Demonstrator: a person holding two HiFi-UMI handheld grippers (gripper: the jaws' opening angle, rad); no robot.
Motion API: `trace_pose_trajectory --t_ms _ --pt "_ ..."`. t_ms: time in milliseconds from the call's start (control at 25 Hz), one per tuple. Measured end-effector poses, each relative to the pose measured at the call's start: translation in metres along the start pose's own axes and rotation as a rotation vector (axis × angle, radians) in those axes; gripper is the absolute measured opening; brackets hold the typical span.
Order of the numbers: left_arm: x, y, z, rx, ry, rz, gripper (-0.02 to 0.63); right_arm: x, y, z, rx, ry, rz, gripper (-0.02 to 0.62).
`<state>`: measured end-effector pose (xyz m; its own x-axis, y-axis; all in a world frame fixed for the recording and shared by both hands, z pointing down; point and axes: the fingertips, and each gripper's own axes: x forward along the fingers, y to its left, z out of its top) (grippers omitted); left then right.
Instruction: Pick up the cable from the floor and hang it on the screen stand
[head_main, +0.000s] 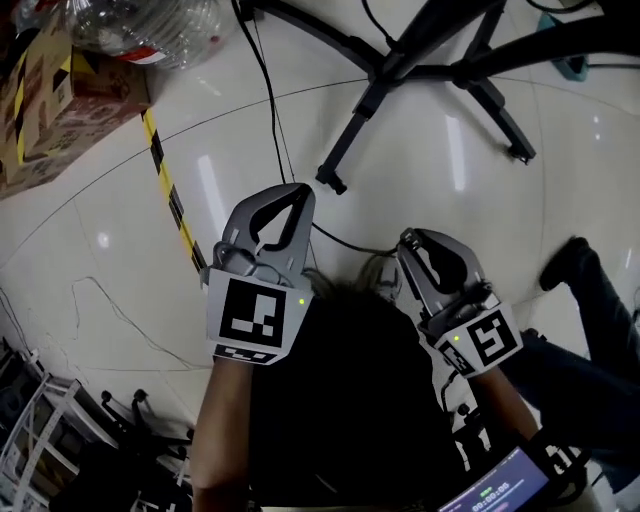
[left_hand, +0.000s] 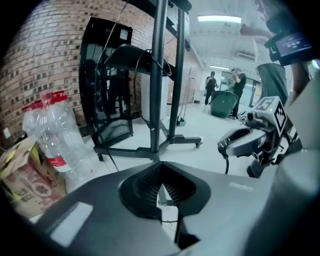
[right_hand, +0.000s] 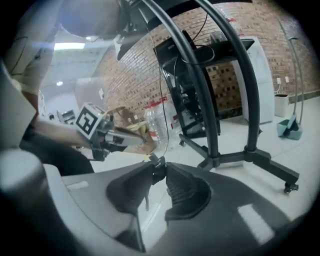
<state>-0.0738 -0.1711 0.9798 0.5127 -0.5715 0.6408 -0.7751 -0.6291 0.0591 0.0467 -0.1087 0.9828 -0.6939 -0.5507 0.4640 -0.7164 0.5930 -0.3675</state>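
Note:
A thin black cable (head_main: 272, 110) runs down the white floor from the top, past my left gripper's tip, and curves over to my right gripper (head_main: 405, 242). In the right gripper view the jaws (right_hand: 160, 167) are shut on the cable (right_hand: 158, 161) at their tips. The cable's thin line rises from there. My left gripper (head_main: 298, 192) hovers just left of it, shut and holding nothing; its jaws (left_hand: 161, 186) meet at the tips. The black screen stand (head_main: 400, 70) spreads its wheeled legs ahead of both grippers, with its post (left_hand: 157, 100) and the screen above.
Clear plastic bottles (head_main: 150, 30) and a cardboard box (head_main: 60, 90) sit at the far left. Yellow-black tape (head_main: 170, 190) crosses the floor. A person's dark leg and shoe (head_main: 580, 270) are at the right. People stand by a green bin (left_hand: 222, 102) far off.

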Motion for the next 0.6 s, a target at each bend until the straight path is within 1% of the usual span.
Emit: trace_pose_trajectory --t_ms 120,200,280,400,480,600 --pt "-0.042 -0.003 0.036 -0.053 -0.035 0.031 0.020 -0.015 0.024 0.061 -0.047 -0.044 -0.033 0.087" --pt "-0.071 0.001 0.073 -0.053 -0.071 0.053 0.020 -0.021 0.040 0.108 -0.067 -0.087 -0.056 0.087" --pt "-0.108 -0.001 0.116 -0.052 -0.122 0.056 0.020 -0.032 0.064 0.157 -0.089 -0.118 -0.059 0.087" --pt "-0.173 -0.009 0.180 -0.054 -0.216 0.072 0.020 -0.056 0.112 0.226 -0.124 -0.152 -0.023 0.087" --pt "-0.214 -0.011 0.219 -0.067 -0.275 0.097 0.020 -0.073 0.142 0.268 -0.138 -0.179 0.024 0.087" --pt "-0.271 -0.006 0.274 -0.096 -0.371 0.148 0.020 -0.093 0.185 0.326 -0.188 -0.217 0.093 0.087"
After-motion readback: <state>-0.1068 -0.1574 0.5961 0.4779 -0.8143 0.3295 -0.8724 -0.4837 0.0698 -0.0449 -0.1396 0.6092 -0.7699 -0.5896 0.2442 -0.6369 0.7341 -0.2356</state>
